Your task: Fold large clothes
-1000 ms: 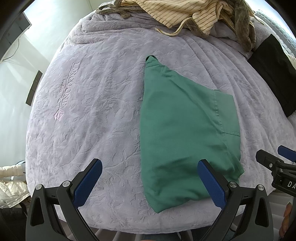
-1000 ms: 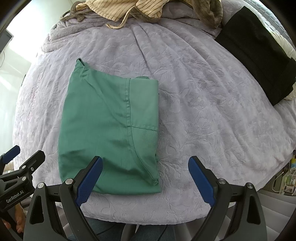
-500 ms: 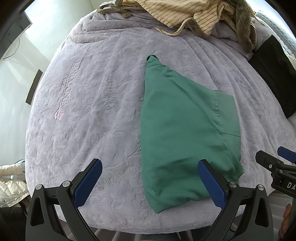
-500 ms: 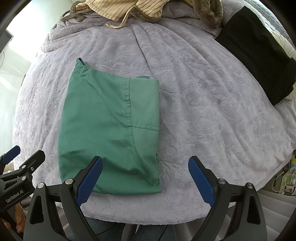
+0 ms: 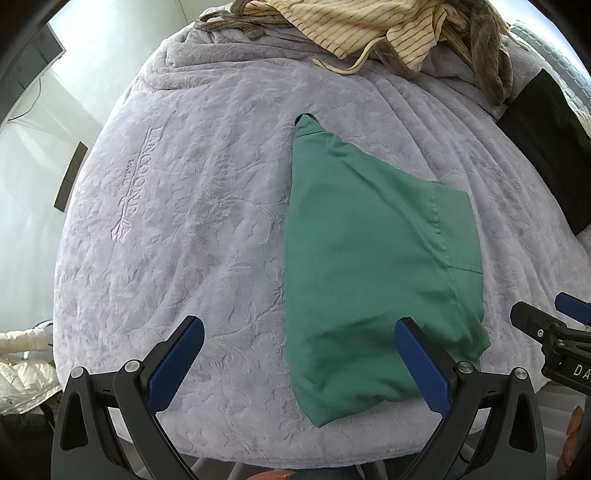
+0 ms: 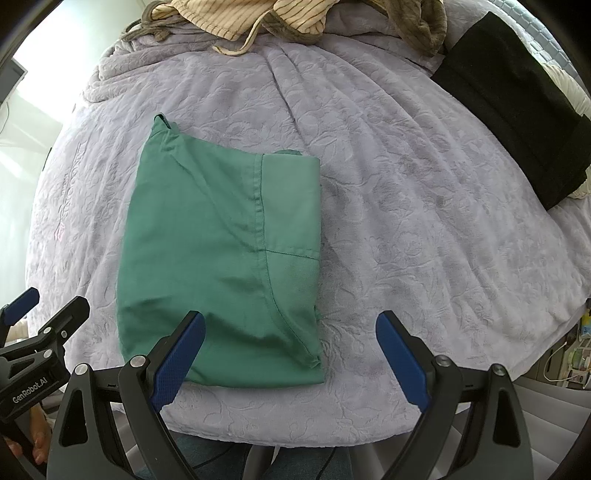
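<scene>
A green garment (image 5: pixel 373 266) (image 6: pixel 221 254) lies folded into a compact rectangle on the lavender bedspread (image 5: pixel 192 192) (image 6: pixel 424 221), near the bed's front edge. My left gripper (image 5: pixel 299 347) hovers open above the front edge, its right finger over the garment's near left part. My right gripper (image 6: pixel 290 339) is open too, its left finger over the garment's near edge. Neither holds anything. Each gripper shows at the side of the other's view.
A heap of striped cream and olive clothes (image 5: pixel 388 29) (image 6: pixel 288 18) sits at the far side of the bed. A folded black garment (image 5: pixel 546 147) (image 6: pixel 517 96) lies at the right. A white padded jacket (image 5: pixel 22 373) is off the bed at lower left.
</scene>
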{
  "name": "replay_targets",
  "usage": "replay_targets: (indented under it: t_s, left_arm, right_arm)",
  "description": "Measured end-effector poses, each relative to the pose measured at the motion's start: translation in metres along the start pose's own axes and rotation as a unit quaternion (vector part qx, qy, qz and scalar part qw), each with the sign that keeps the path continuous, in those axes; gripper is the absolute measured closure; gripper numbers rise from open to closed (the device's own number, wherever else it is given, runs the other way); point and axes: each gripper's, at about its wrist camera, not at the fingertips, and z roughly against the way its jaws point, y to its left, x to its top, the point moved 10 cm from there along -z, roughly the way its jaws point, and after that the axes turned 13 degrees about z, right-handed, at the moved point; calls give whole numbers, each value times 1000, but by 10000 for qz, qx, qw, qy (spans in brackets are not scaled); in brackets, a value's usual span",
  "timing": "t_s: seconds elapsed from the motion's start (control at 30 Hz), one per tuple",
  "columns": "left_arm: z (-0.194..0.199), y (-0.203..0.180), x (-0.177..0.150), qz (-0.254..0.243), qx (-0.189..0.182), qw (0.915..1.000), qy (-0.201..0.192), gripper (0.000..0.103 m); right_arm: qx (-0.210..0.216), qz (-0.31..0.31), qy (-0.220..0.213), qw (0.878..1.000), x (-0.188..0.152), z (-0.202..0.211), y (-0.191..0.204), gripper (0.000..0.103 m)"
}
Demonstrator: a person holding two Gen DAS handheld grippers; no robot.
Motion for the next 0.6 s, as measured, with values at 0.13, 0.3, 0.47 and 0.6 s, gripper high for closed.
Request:
replay_targets:
  t_s: [0.13,0.3,0.47,0.6]
  left_arm:
    - [0,-1,0,9,-1,10000,5,0]
    - [0,-1,-1,11,3,10000,3,0]
    - [0,-2,-1,-3,-3,10000,-1,0]
    - [0,-2,0,-18,-1,10000,-13,0]
  right_arm:
    - [3,9,-5,10000,0,-1,1,8]
    - [9,9,5,10000,0,-1,1,8]
    - [18,16,12,10000,0,-1,2,8]
    - [31,56,15,10000,2,-3,2,8]
